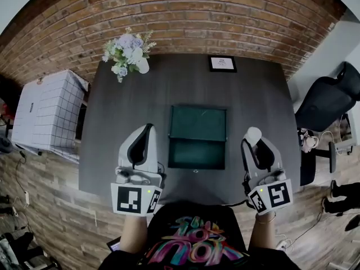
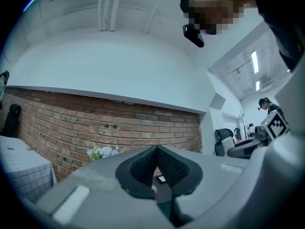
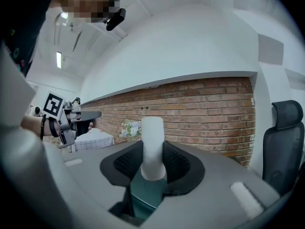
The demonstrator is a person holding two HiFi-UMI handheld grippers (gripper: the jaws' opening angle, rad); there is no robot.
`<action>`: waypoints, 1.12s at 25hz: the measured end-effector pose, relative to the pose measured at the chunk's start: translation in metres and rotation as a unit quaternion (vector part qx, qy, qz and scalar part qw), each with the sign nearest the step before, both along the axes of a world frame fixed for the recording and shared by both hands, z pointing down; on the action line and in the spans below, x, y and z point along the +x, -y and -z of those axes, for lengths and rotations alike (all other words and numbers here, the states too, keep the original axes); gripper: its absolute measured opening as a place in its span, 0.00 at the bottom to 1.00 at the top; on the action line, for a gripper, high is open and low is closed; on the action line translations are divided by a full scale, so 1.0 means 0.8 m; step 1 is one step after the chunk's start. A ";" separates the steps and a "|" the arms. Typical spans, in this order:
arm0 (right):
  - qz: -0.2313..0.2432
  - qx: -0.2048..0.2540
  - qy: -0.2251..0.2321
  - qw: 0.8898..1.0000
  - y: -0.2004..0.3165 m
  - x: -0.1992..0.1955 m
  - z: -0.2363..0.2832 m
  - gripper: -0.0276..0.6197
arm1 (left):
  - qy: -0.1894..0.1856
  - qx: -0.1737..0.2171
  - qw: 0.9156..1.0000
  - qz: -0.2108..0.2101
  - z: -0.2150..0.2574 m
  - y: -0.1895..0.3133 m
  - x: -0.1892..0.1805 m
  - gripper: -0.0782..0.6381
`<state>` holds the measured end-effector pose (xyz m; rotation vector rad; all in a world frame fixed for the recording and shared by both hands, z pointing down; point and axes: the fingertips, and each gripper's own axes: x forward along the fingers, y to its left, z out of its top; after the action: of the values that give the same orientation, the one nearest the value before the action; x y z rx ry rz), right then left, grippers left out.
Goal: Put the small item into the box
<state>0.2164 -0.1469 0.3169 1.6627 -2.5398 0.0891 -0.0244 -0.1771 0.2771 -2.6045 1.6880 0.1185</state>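
Counter [image 1: 112, 122]: dark grey, smooth and matt. Box [image 1: 198, 136]: dark green, smooth, with a faint sheen. Small item [image 3: 153, 137]: white, smooth, matt, plastic-looking. Left gripper [image 2: 156, 168] and right gripper [image 3: 153, 162]: grey matt plastic shells, the jaws lined with black, finely textured pads [image 3: 177, 166]. Wall [image 1: 185, 16]: rough red brick. Floor [image 1: 50, 207]: wood-grain planks. Cloth [image 1: 48, 114]: white, grid-checked fabric.

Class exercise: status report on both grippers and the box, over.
Left gripper shut, empty. Right gripper shut on small white cylinder, right of open dark green box. Nothing visible in the way.
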 end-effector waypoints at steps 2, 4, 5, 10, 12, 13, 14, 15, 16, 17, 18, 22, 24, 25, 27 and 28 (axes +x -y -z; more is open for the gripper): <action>0.003 -0.002 0.002 1.000 0.004 -0.004 -0.002 0.24 | 0.001 0.000 1.000 0.004 0.001 0.003 -0.004 0.11; 0.004 -0.005 0.004 1.000 0.008 -0.008 -0.005 0.24 | 0.000 0.000 1.000 0.007 0.000 0.007 -0.009 0.11; 0.005 -0.006 0.003 1.000 0.010 -0.010 -0.007 0.24 | 0.000 0.000 1.000 0.009 -0.001 0.009 -0.011 0.11; 0.011 -0.011 0.002 1.000 0.017 -0.018 -0.015 0.24 | -0.002 -0.002 1.000 0.015 -0.006 0.015 -0.018 0.11; 0.014 -0.012 -0.001 1.000 0.019 -0.020 -0.016 0.24 | -0.002 -0.003 1.000 0.016 -0.008 0.016 -0.018 0.11; 0.016 -0.012 -0.002 1.000 0.020 -0.020 -0.016 0.24 | -0.001 -0.004 1.000 0.016 -0.009 0.018 -0.017 0.11; 0.017 -0.013 -0.002 1.000 0.022 -0.021 -0.017 0.24 | 0.000 -0.006 1.000 0.017 -0.010 0.019 -0.017 0.11; 0.019 -0.014 -0.003 1.000 0.023 -0.021 -0.018 0.24 | 0.000 -0.007 1.000 0.017 -0.011 0.020 -0.017 0.11; 0.020 -0.016 -0.003 1.000 0.025 -0.022 -0.019 0.24 | 0.000 -0.009 1.000 0.018 -0.012 0.021 -0.017 0.11; 0.022 -0.018 -0.004 1.000 0.027 -0.022 -0.021 0.24 | -0.002 -0.010 1.000 0.019 -0.014 0.021 -0.017 0.11; 0.023 -0.020 -0.007 1.000 0.029 -0.023 -0.023 0.24 | -0.003 -0.011 1.000 0.020 -0.015 0.022 -0.017 0.11; 0.034 -0.028 -0.021 0.999 0.037 -0.029 -0.035 0.24 | -0.002 -0.015 1.000 0.022 -0.020 0.022 -0.017 0.11; 0.042 -0.036 -0.027 0.998 0.039 -0.034 -0.045 0.24 | -0.003 -0.018 1.000 0.021 -0.023 0.021 -0.017 0.11; 0.047 -0.041 -0.029 0.998 0.041 -0.037 -0.051 0.24 | -0.003 -0.019 1.000 0.020 -0.025 0.021 -0.017 0.11; 0.054 -0.053 -0.032 0.997 0.044 -0.044 -0.067 0.24 | -0.002 -0.020 1.000 0.018 -0.028 0.020 -0.016 0.11; 0.058 -0.059 -0.034 0.996 0.045 -0.048 -0.076 0.24 | -0.002 -0.020 1.000 0.017 -0.030 0.020 -0.015 0.11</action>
<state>0.1780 -0.1827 0.3774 1.4484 -2.5208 0.1669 -0.0368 -0.1932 0.3010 -2.6050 1.7521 0.0886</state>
